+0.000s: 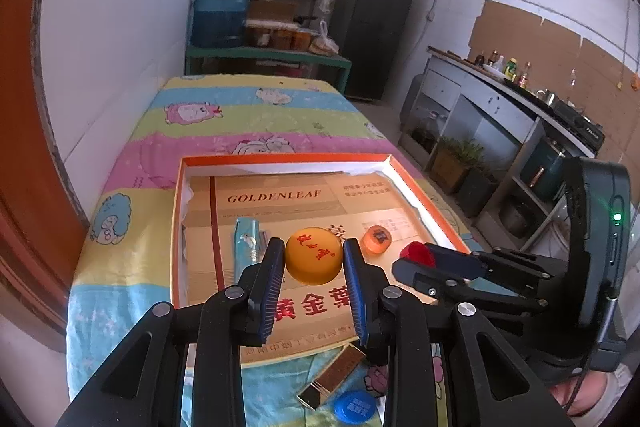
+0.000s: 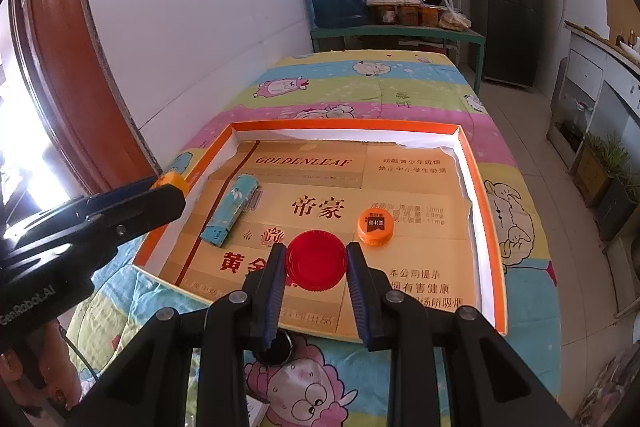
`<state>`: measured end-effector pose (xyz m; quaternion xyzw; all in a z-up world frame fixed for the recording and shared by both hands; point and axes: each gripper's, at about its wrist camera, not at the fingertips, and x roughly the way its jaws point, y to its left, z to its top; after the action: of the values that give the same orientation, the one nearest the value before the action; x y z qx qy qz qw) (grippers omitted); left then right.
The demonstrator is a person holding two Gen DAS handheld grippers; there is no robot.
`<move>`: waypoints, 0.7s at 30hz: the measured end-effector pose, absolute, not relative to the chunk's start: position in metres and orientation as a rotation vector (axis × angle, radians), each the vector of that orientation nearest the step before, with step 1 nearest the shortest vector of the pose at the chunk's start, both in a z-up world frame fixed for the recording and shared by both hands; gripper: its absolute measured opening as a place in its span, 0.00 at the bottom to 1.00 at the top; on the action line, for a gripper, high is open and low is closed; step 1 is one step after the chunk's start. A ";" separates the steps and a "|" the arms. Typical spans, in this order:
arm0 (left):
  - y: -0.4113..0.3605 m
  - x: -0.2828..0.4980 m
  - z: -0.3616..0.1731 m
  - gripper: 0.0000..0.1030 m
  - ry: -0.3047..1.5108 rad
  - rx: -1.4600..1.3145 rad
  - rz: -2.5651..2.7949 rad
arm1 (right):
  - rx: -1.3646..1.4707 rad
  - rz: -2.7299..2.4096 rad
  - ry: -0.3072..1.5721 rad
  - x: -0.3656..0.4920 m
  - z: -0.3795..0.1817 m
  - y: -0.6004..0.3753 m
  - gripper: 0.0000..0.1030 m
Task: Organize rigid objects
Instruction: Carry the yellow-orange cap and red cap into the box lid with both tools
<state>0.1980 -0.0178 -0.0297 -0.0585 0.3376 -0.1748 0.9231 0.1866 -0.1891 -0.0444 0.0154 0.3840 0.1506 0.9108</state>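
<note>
The left hand-held gripper [image 1: 314, 259] grips an orange cap [image 1: 314, 255]; the right hand-held gripper [image 2: 316, 263] grips a red lid [image 2: 316, 259]. Both seem poised over the box [image 2: 478, 195], directly below.

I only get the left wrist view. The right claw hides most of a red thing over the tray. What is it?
Observer: A red bottle cap with a ribbed edge, pinched between the pads of the right claw.
Operator: Is it down in the tray?
Observer: It is over the near part of the orange-rimmed tray; I cannot tell if it touches the floor.
Operator: Anything loose under that claw?
Observer: A black round thing lies on the cartoon cloth, outside the near rim.
</note>
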 end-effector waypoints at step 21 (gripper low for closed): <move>-0.054 0.238 -0.070 0.30 0.806 -0.067 -0.378 | 0.071 0.260 0.868 0.212 -0.078 -0.213 0.29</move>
<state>0.2381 -0.0541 -0.0697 -0.0324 0.3898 -0.1830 0.9020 0.2115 -0.2134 -0.0777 0.0341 0.4192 0.1255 0.8985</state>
